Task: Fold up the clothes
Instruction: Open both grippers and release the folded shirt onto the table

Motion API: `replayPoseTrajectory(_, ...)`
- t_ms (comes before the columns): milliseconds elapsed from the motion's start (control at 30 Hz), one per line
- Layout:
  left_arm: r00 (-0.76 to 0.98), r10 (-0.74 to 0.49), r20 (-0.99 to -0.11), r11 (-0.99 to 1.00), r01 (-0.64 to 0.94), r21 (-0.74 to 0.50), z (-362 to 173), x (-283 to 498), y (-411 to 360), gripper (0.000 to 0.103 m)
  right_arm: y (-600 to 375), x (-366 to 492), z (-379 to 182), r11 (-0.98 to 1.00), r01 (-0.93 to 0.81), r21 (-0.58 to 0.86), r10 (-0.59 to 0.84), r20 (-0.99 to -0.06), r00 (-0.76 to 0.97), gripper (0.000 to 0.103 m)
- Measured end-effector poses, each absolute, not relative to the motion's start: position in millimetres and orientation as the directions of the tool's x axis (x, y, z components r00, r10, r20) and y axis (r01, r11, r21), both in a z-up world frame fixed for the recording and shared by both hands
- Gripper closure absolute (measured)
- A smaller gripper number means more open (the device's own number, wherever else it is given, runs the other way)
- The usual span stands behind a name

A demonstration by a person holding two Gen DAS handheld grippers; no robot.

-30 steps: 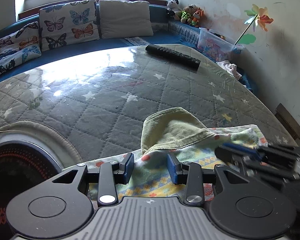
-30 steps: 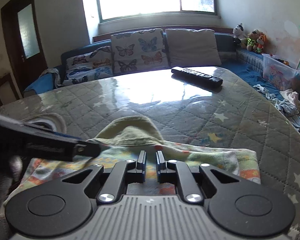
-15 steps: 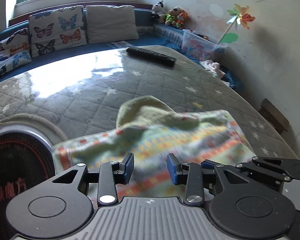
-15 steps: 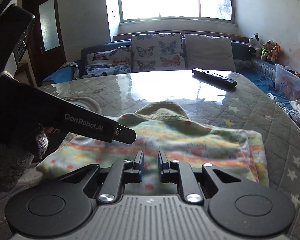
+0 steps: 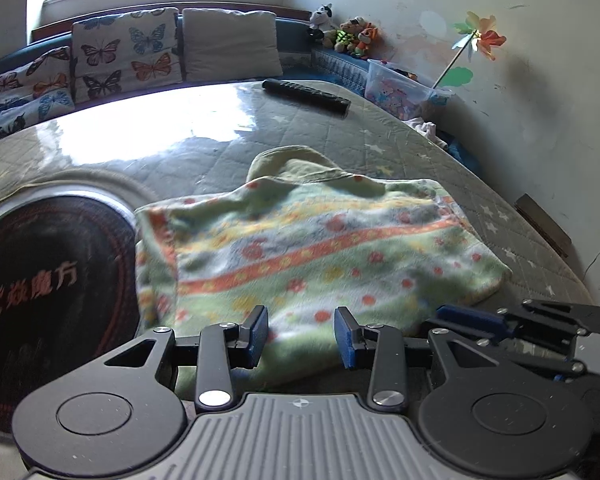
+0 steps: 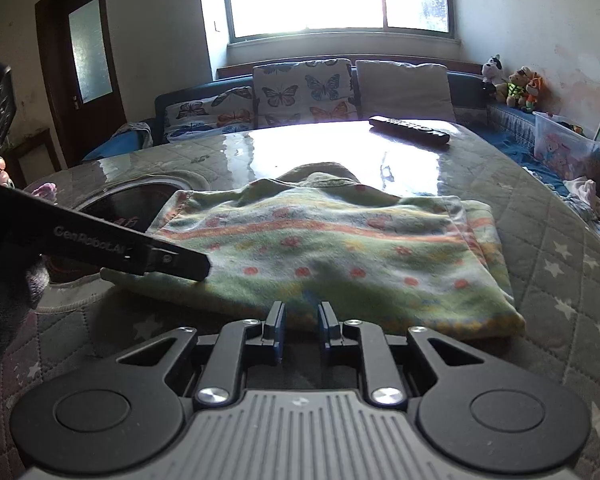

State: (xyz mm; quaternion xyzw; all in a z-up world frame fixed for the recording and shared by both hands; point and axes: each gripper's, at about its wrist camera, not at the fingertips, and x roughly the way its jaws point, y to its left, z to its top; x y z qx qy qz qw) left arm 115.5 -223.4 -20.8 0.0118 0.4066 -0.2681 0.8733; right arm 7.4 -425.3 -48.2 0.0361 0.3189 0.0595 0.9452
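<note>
A folded fleece garment point(image 5: 320, 240) in green with orange stripes and red dots lies flat on the quilted table point(image 5: 380, 152); its plain green part points toward the window. My left gripper point(image 5: 301, 334) hovers open over the garment's near edge, blue pads apart, cloth showing below the gap and not pinched. My right gripper point(image 6: 300, 322) sits just short of the garment point(image 6: 340, 248), its jaws opening from a narrow gap, nothing between them. The right gripper point(image 5: 472, 320) also shows low right in the left wrist view. A left finger point(image 6: 172, 260) crosses the right wrist view.
A black remote control point(image 5: 306, 96) lies at the table's far side. A round dark inset point(image 5: 40, 280) with red lettering sits left of the garment. Butterfly cushions point(image 6: 300, 88), plush toys and a plastic box point(image 5: 400, 92) line the bench behind. The table edge curves down at right.
Both grippers drew back toward the near table edge, so the whole folded garment now shows ahead of them. The right jaws have parted a little.
</note>
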Motion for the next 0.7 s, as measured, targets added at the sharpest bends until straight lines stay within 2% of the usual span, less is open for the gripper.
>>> replayPoseTrajectory(33, 0.528, -0.459, -0.715, 0.859, 0.471, -0.203, -21, 114, -221, 0.064, -429, 6, -47, 0.991, -0.075, 0.108, 0.125, -0.592, 0.797, 0.085)
replayPoseTrajectory(133, 0.533, -0.454, -0.714, 0.866, 0.453, -0.213, -22, 111, -214, 0.064, -441, 4, -42, 0.994, -0.018, 0.108, 0.077, -0.568, 0.819, 0.073)
replayPoseTrajectory(333, 0.540, -0.440, -0.718, 0.874, 0.441, -0.204, -22, 106, -209, 0.063, -480, 13, -54, 0.987, 0.137, 0.084, -0.062, -0.591, 0.804, 0.073)
replayPoseTrajectory(433, 0.544, -0.432, -0.720, 0.878, 0.438, -0.196, -20, 104, -209, 0.063, -491, 8, -56, 0.982, 0.148, 0.121, -0.049, -0.590, 0.806, 0.073)
replayPoseTrajectory(500, 0.545, -0.428, -0.721, 0.879, 0.435, -0.194, -20, 103, -210, 0.062, -490, 5, -53, 0.983, 0.151, 0.107, -0.062, -0.579, 0.813, 0.067)
replayPoseTrajectory(567, 0.546, -0.428, -0.720, 0.880, 0.434, -0.193, -19, 102, -210, 0.059, -486, 3, -50, 0.984, 0.143, 0.104, -0.059, -0.571, 0.819, 0.051)
replayPoseTrajectory(633, 0.548, -0.427, -0.719, 0.880, 0.436, -0.190, -18, 100, -209, 0.054, -481, 1, -48, 0.986, 0.134, 0.102, -0.054, -0.563, 0.825, 0.047)
replayPoseTrajectory(700, 0.555, -0.420, -0.718, 0.882, 0.437, -0.178, -17, 97, -210, 0.048, -476, 0, -46, 0.988, 0.124, 0.094, -0.051, -0.556, 0.829, 0.038)
